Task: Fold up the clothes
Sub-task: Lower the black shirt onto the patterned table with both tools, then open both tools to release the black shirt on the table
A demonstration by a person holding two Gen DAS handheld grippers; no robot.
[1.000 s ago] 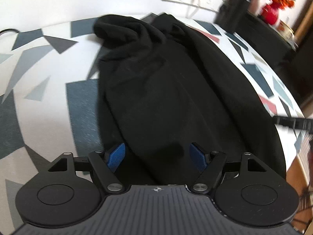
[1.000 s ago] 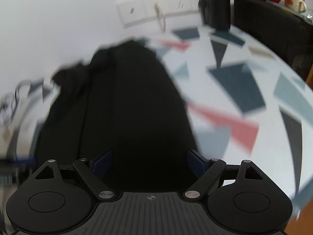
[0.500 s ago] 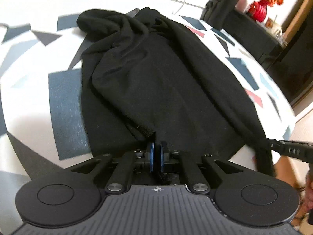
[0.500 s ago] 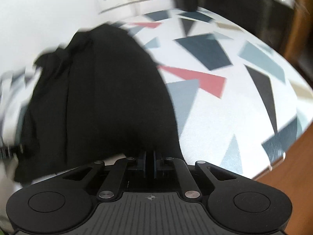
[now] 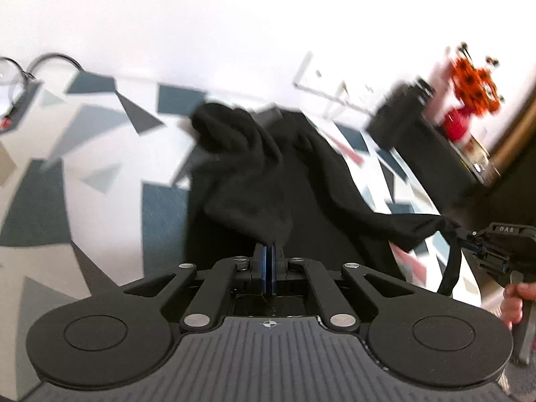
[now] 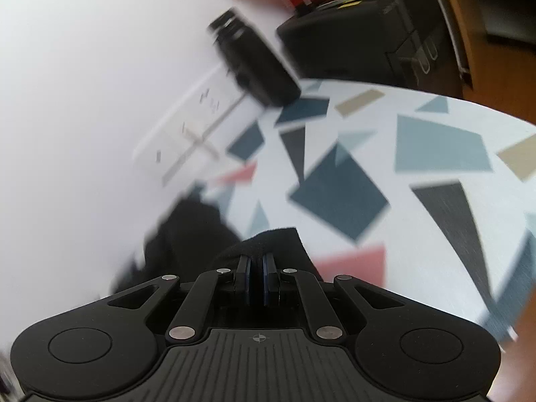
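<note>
Since a second ago your left gripper (image 5: pixel 268 261) and right gripper (image 6: pixel 256 268) have closed their fingers on the black fabric garment (image 5: pixel 268 181), lifting its near edge off the triangle-patterned bench (image 5: pixel 100 207); fold beginning.

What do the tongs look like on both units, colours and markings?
Both match: matte black left tongs and right tongs, blue pads on the fingers, black linkage bars with silver pivot pins, two round discs, a ribbed grey housing bearing a small crosshair mark. "DAS" lettering shows on the right unit's side.

black garment (image 5: pixel 268 181) | rumpled, lifted at two near edges | far end on patterned table (image 5: pixel 100 201)
</note>
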